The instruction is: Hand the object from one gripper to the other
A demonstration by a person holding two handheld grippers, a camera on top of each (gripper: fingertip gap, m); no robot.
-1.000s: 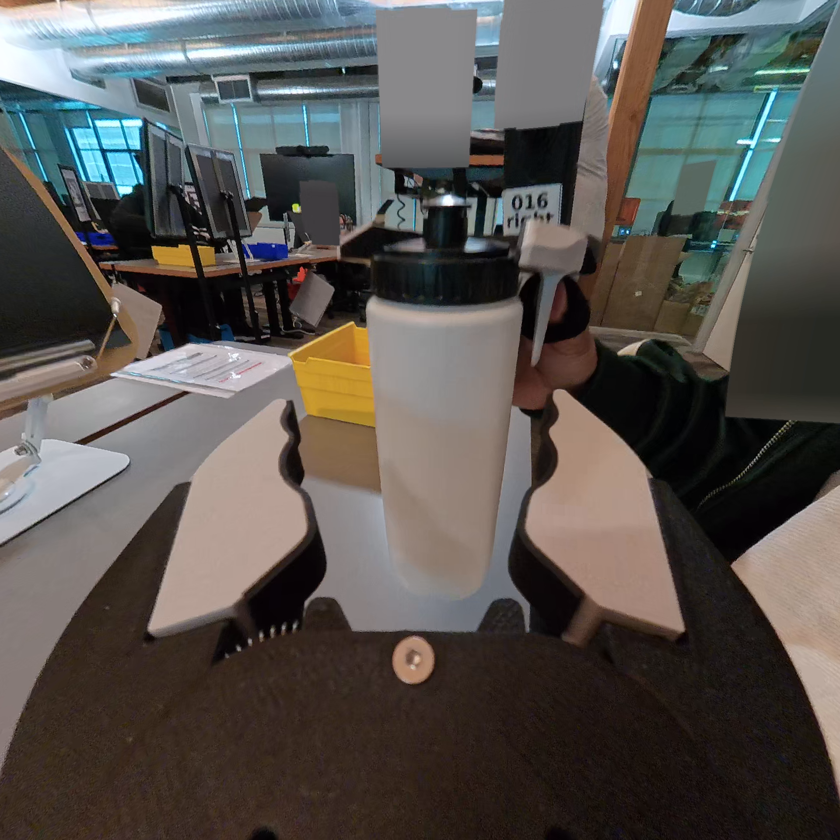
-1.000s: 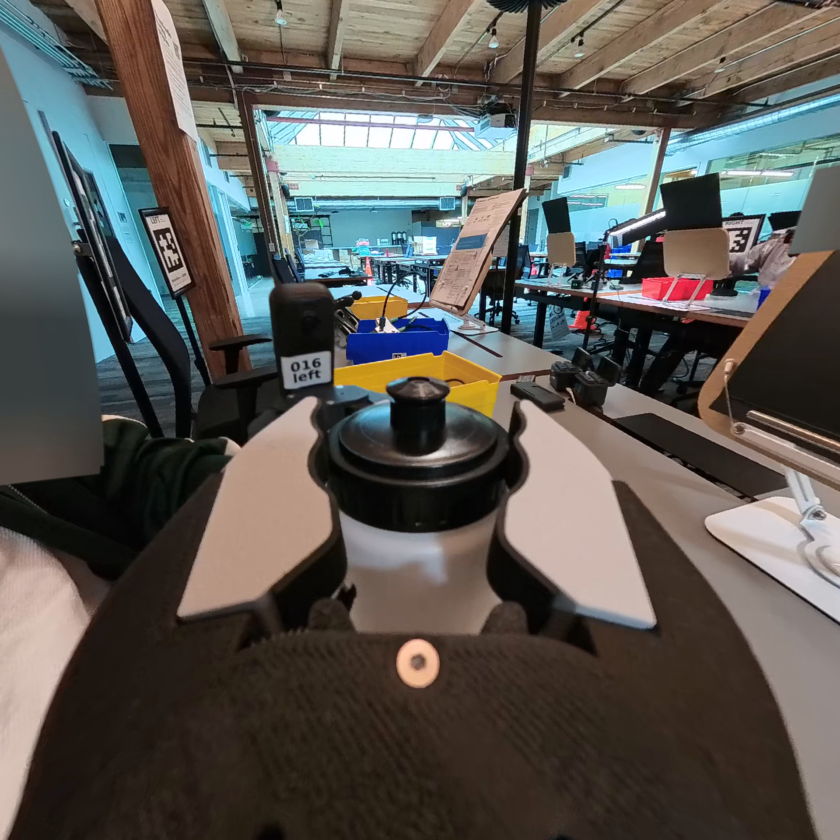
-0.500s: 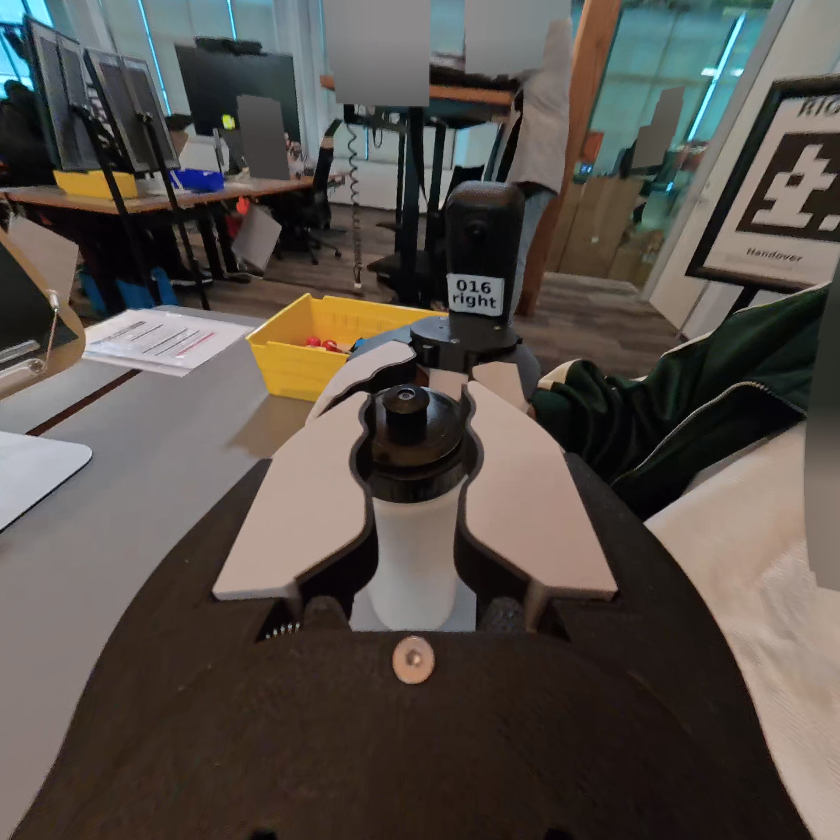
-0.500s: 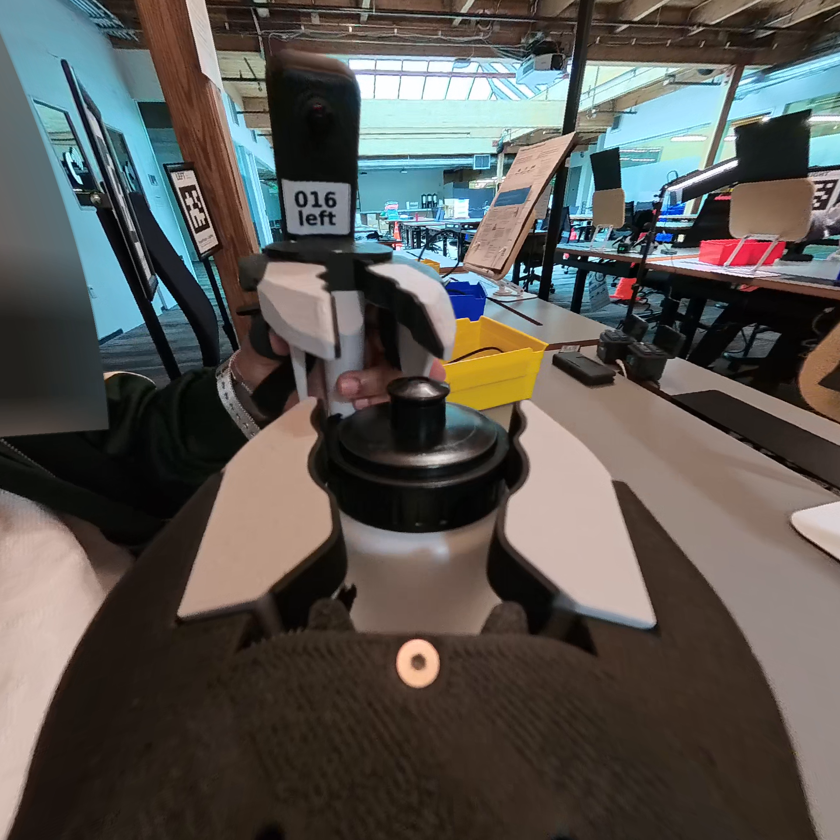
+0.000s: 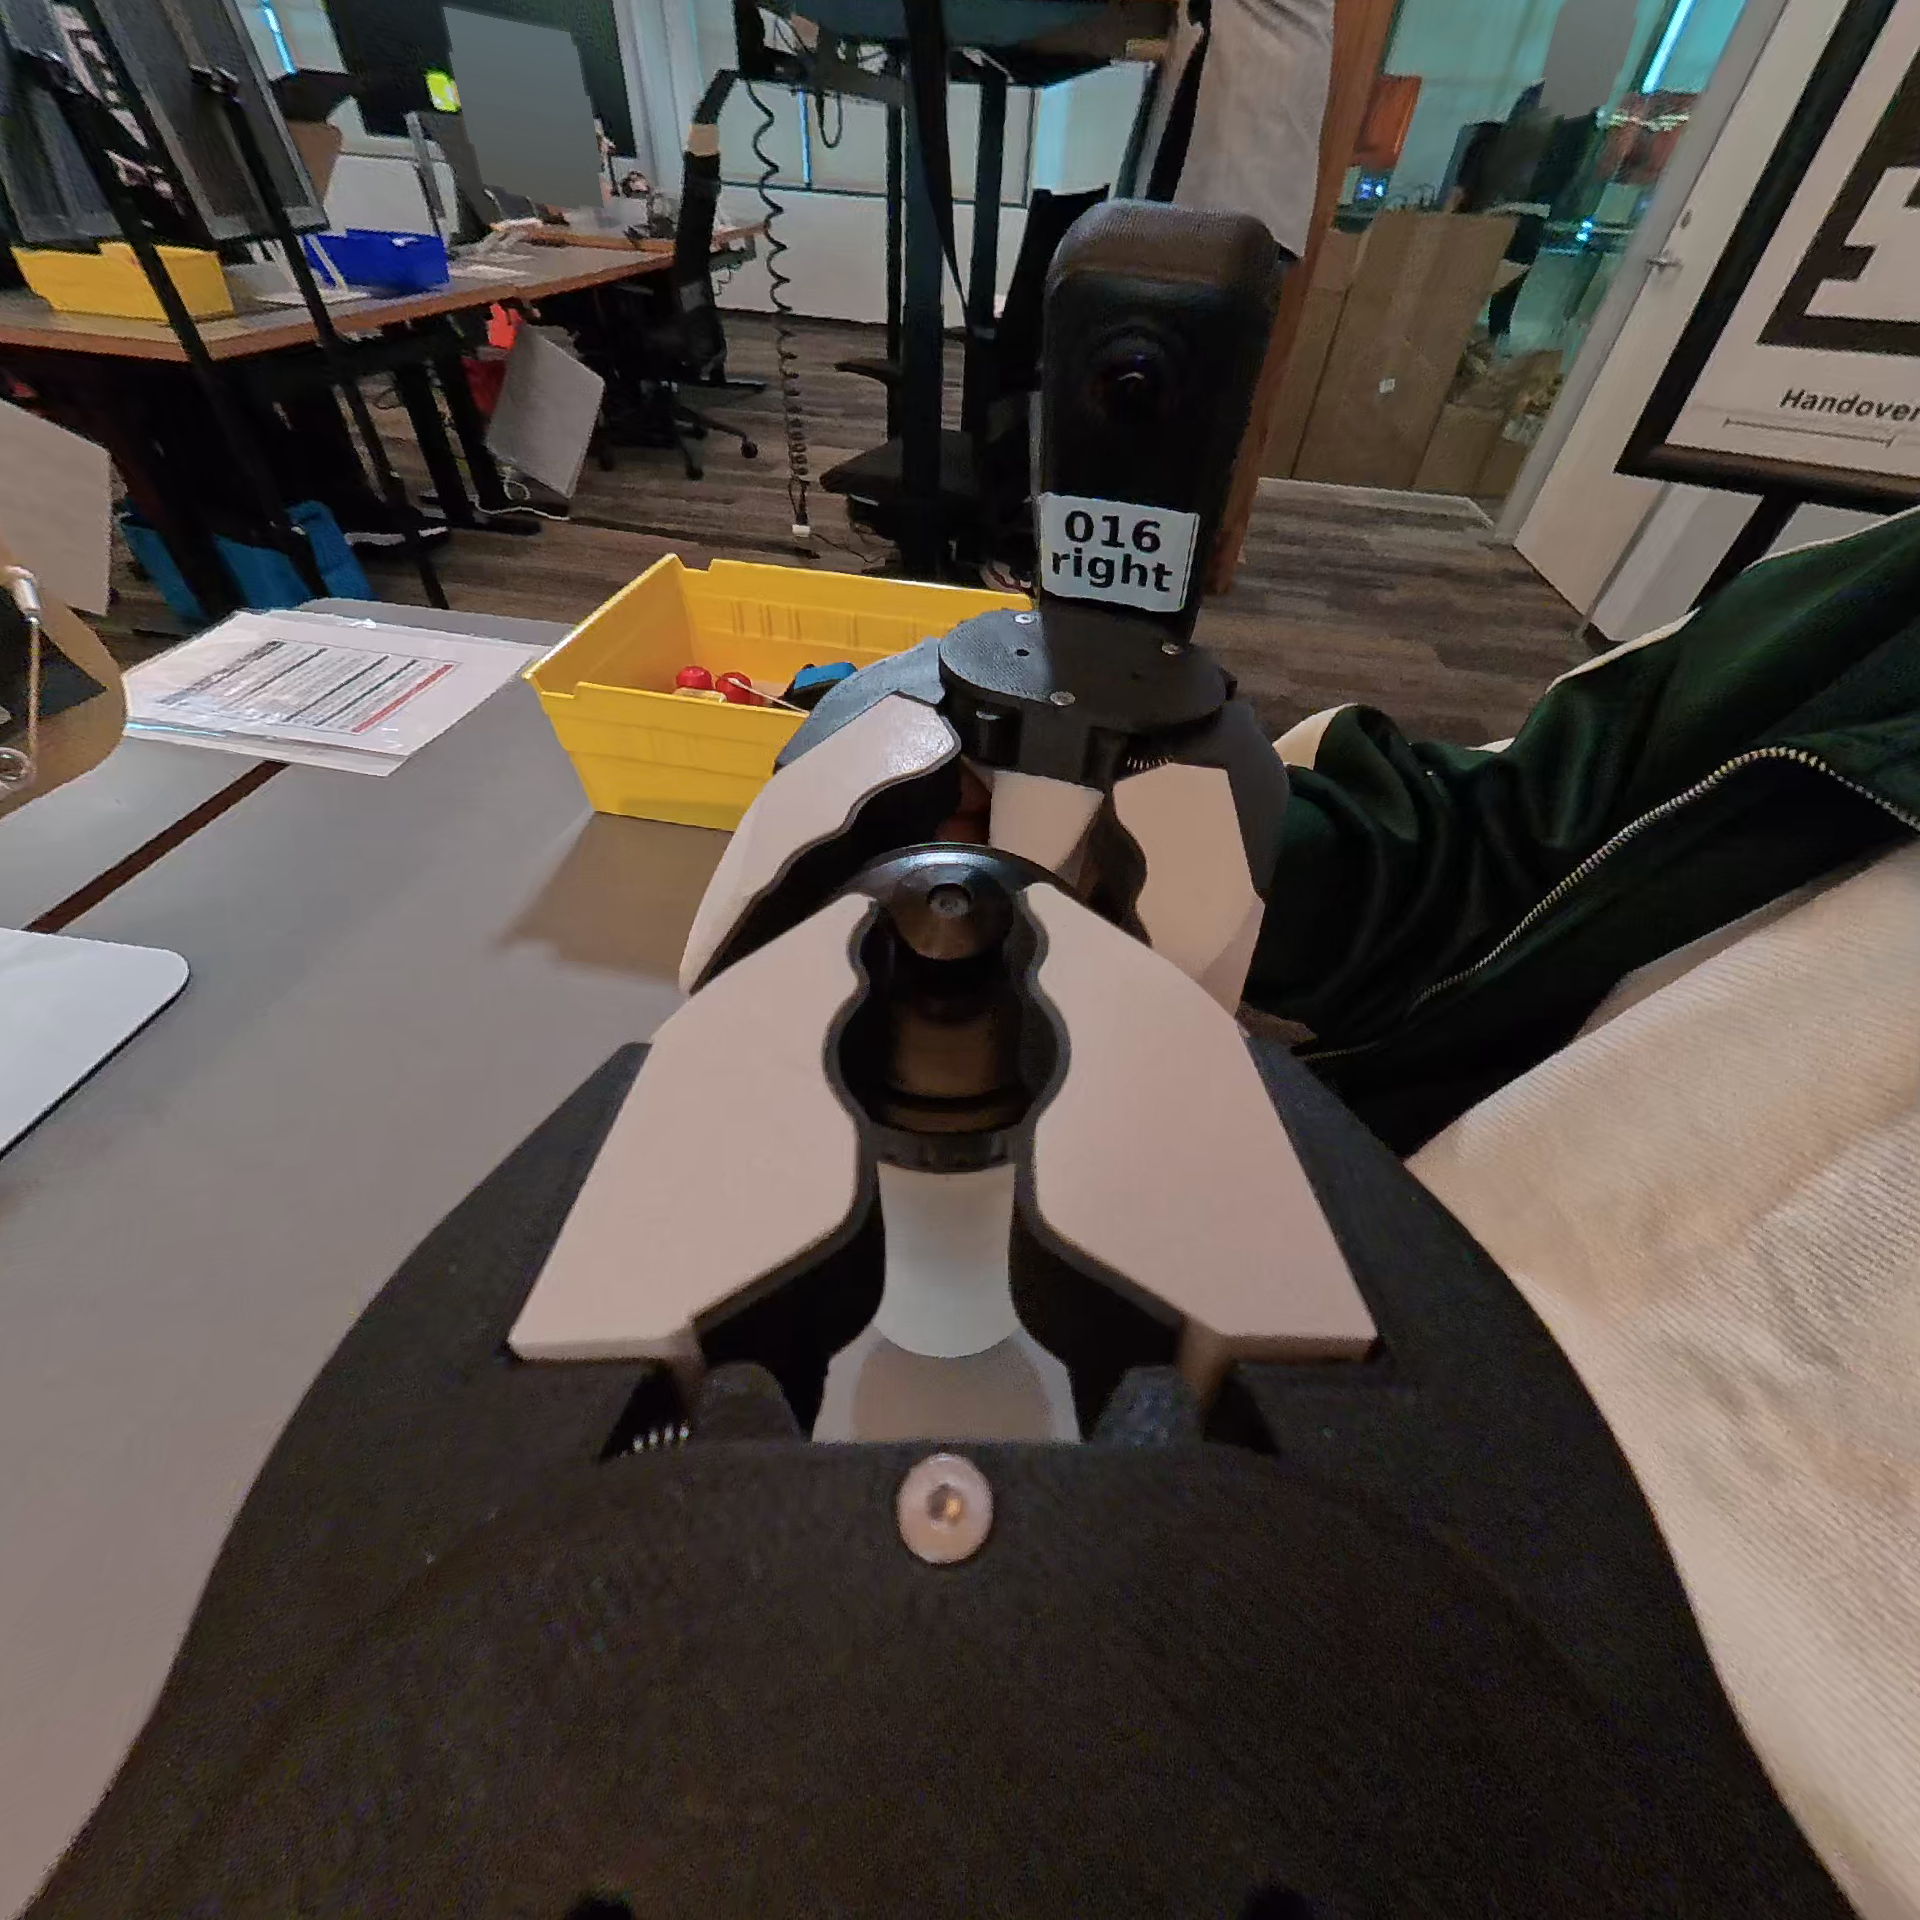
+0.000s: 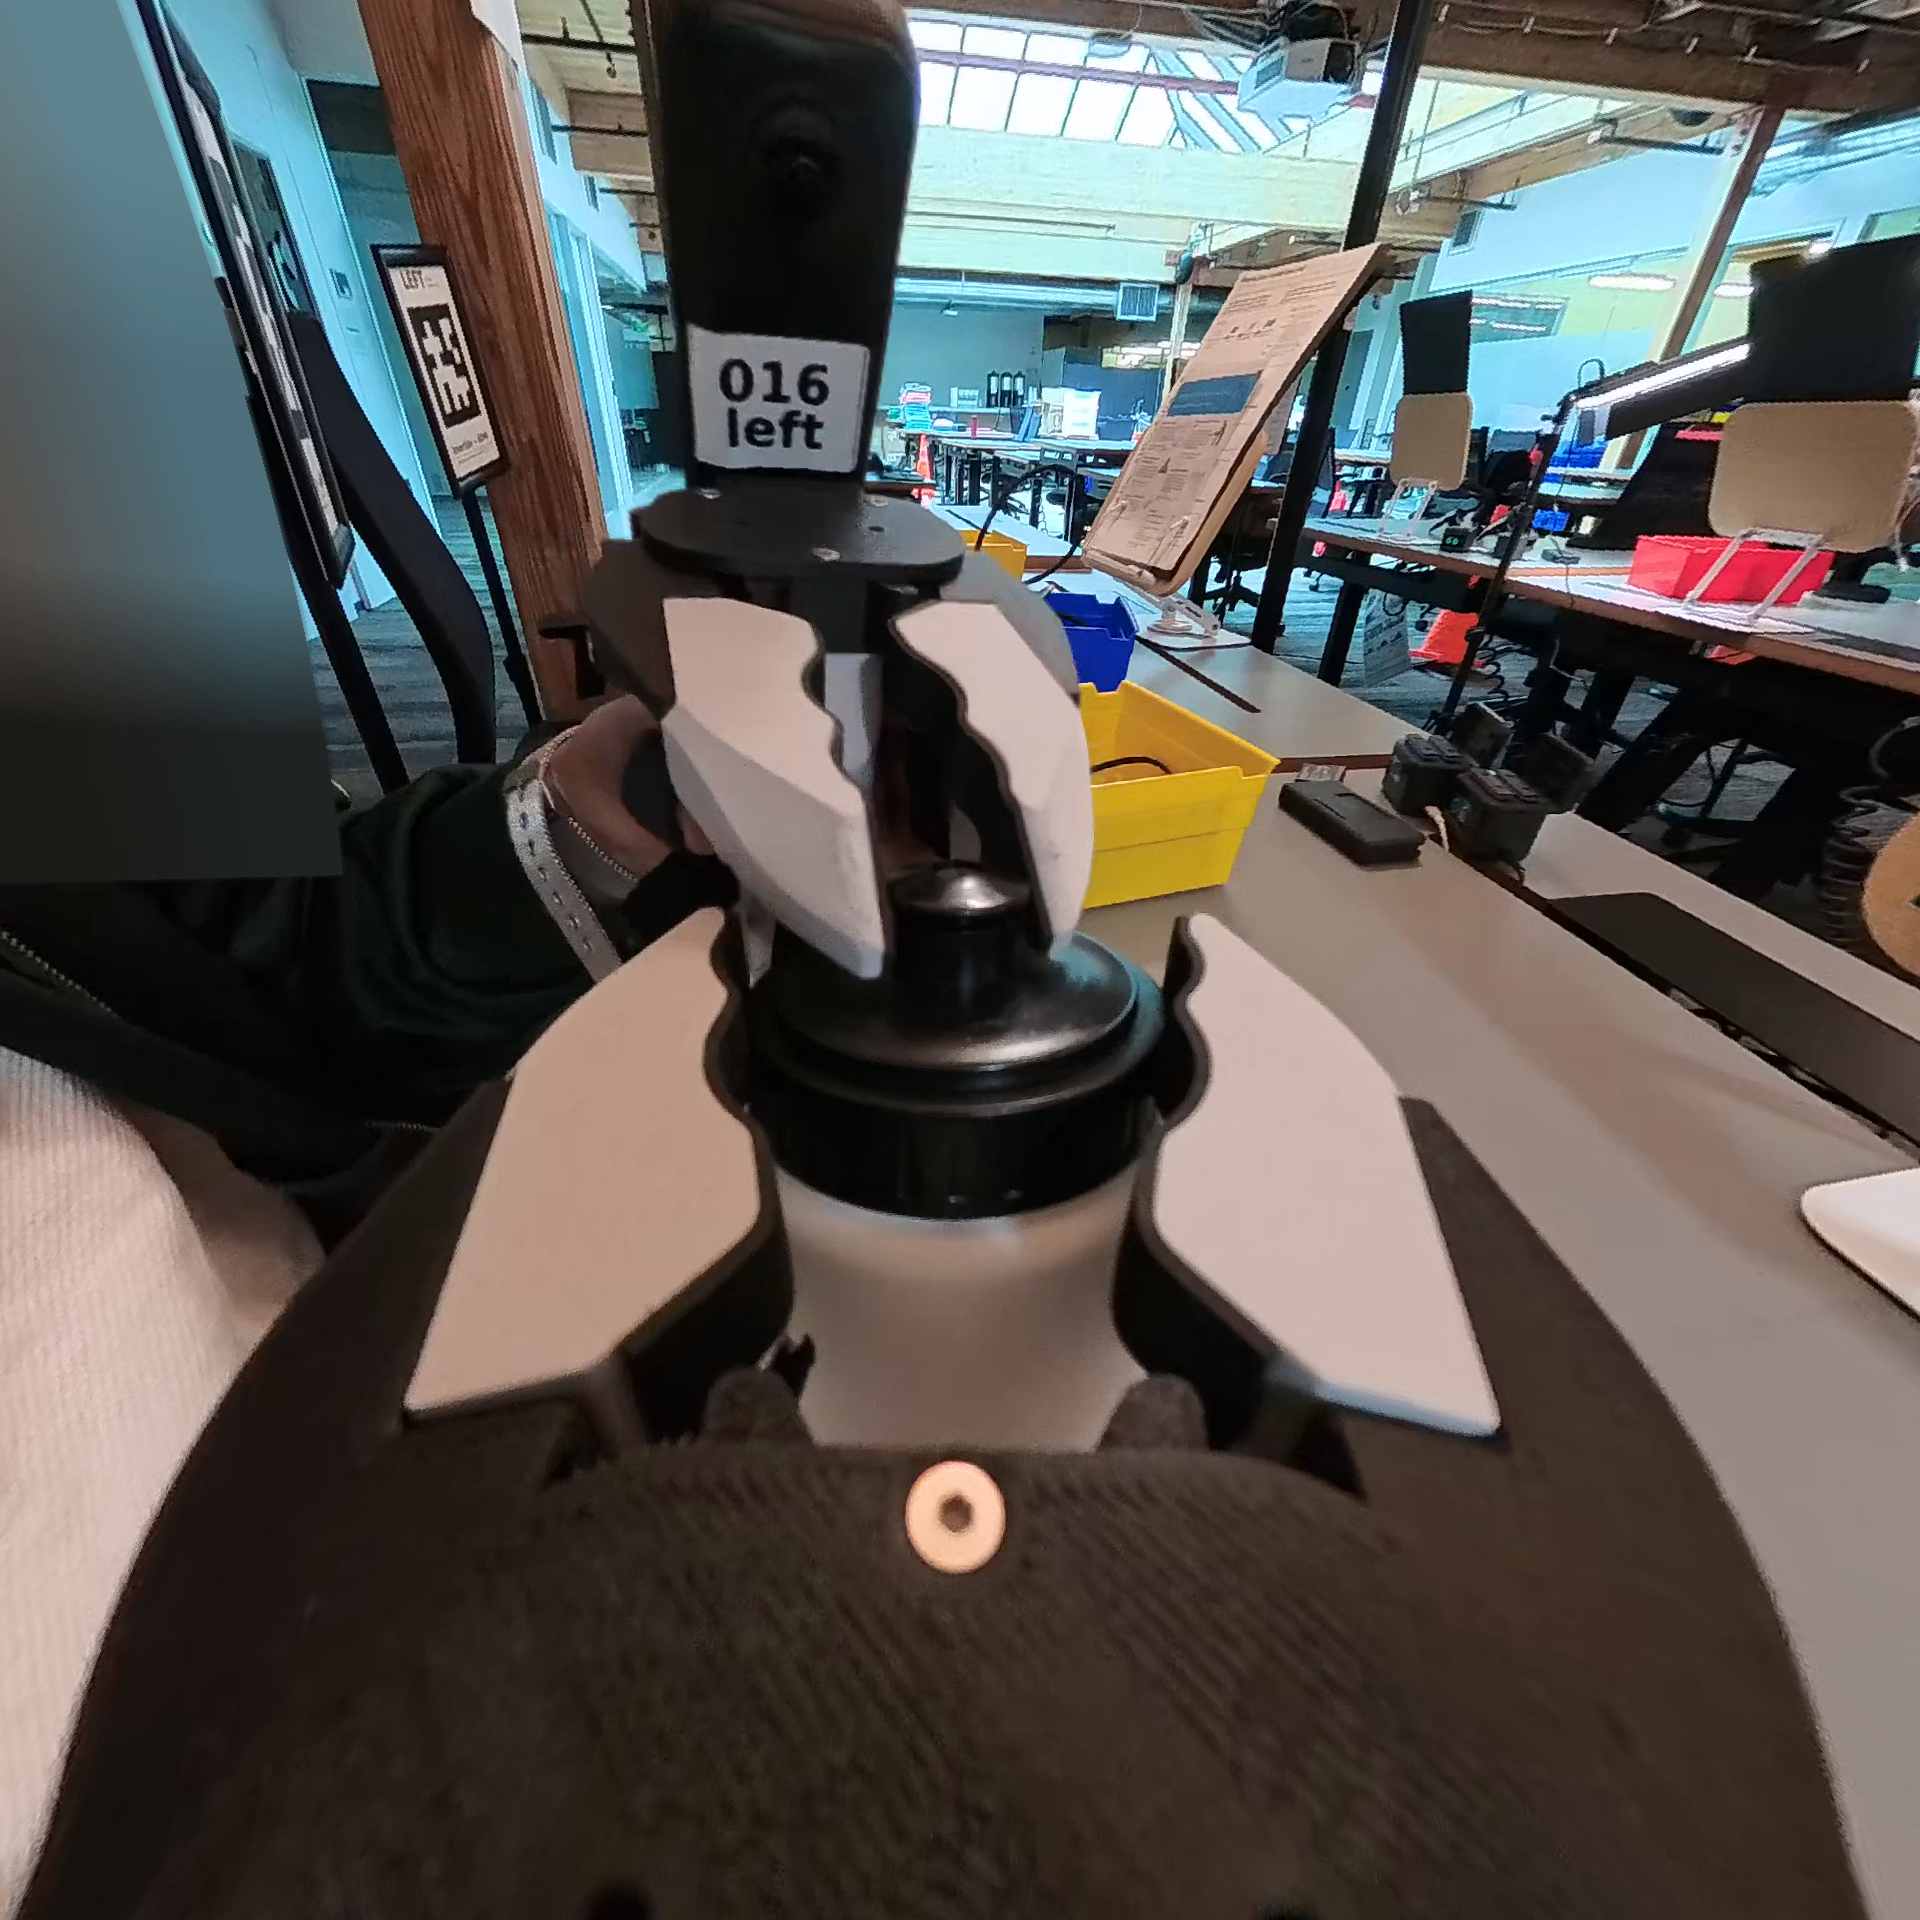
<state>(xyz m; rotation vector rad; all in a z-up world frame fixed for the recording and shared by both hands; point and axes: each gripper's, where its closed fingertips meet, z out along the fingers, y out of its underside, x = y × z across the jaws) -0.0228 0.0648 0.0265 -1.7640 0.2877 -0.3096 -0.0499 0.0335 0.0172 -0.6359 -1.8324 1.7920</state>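
Bottle (image 6: pixel 951 1278) above grey table (image 5: pixel 312 1039), open-plan office

Even, bright indoor light: daylight enters through ceiling skylights (image 6: pixel 1039 94) in the right wrist view and through cool, teal-tinted windows in the left. A soft shadow lies beside the yellow bin (image 5: pixel 665 727) on the table (image 5: pixel 312 1039). Wide-angle lenses bend edges; nearest surfaces blur slightly.

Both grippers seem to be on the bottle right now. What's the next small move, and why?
Probably open the right gripper a little to let go. The left gripper looks closed around the black spout of the white bottle, while the right gripper's fingers sit against the black cap. Open slowly: the spout is a narrow hold, and grip firmness cannot be judged.
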